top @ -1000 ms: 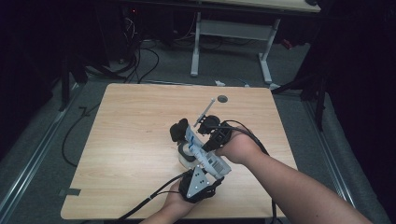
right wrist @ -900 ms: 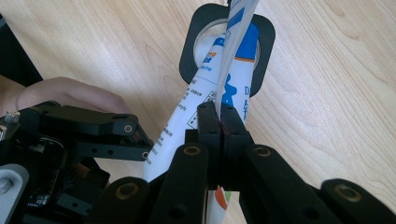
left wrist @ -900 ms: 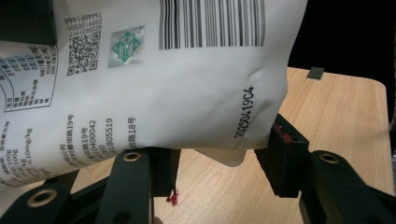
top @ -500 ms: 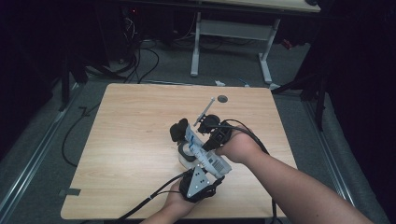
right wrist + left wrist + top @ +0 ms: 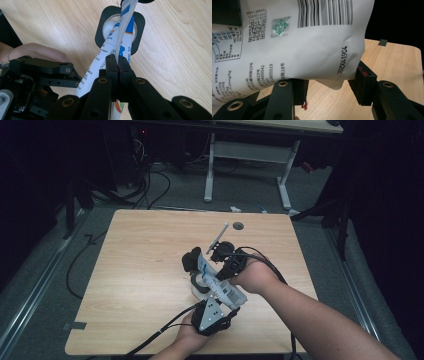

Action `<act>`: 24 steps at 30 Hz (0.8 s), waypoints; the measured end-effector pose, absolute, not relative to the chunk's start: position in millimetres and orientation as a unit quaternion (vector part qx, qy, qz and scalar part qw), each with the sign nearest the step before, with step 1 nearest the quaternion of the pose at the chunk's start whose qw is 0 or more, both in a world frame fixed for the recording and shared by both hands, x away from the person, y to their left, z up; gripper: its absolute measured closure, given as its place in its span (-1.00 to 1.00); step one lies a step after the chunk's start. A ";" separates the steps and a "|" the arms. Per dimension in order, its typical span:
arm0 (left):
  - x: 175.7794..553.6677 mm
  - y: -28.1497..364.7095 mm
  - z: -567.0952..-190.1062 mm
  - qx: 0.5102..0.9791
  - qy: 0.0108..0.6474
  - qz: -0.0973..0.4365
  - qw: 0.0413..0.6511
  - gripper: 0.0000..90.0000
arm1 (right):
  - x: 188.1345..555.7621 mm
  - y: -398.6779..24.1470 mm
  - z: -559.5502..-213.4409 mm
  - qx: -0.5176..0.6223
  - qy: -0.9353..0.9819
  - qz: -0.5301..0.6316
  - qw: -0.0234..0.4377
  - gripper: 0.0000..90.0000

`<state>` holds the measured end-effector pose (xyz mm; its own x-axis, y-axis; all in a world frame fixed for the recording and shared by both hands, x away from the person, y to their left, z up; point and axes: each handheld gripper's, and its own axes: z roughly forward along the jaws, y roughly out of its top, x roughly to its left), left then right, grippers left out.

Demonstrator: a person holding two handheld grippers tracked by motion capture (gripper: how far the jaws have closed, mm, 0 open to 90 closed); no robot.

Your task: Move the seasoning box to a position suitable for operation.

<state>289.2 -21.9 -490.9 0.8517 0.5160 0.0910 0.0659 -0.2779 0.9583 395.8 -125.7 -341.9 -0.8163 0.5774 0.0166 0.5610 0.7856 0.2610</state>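
Observation:
A white printed pouch [image 5: 220, 285] with a barcode hangs slanted over the table's middle, held at both ends. My right gripper [image 5: 212, 267] is shut on its folded upper edge [image 5: 117, 62]; the pouch [image 5: 120, 42] runs on from the jaws over a black holder [image 5: 100, 32] with a round pale opening. My left gripper [image 5: 222, 301], with its grey three-cornered plate, comes in from the near edge. Its jaws [image 5: 329, 87] stand half apart and press on the lower corner of the pouch [image 5: 312, 50] from both sides.
The wooden table [image 5: 140, 270] has bare room to the left and at the back. A thin pale rod [image 5: 218, 236] sticks up behind the right gripper, near a small dark hole [image 5: 238, 225] in the tabletop. Cables trail off the near edge.

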 end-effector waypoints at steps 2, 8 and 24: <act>289.2 -21.8 -490.9 0.774 0.188 0.198 0.571 0.19 | 395.8 -125.4 -341.8 0.302 0.944 0.127 0.032 1.00; 289.3 -21.5 -490.3 0.773 0.188 0.199 0.572 0.20 | 395.9 -124.6 -341.0 0.303 0.944 0.127 0.033 1.00; 289.3 -22.2 -488.4 0.773 0.186 0.203 0.572 0.20 | 396.0 -125.3 -339.5 0.301 0.944 0.128 0.035 1.00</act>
<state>289.3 -22.2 -488.4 0.8488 0.5190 0.1006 0.0554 -0.2765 0.9594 396.0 -125.3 -339.5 -0.8160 0.5780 0.0120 0.5602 0.7854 0.2632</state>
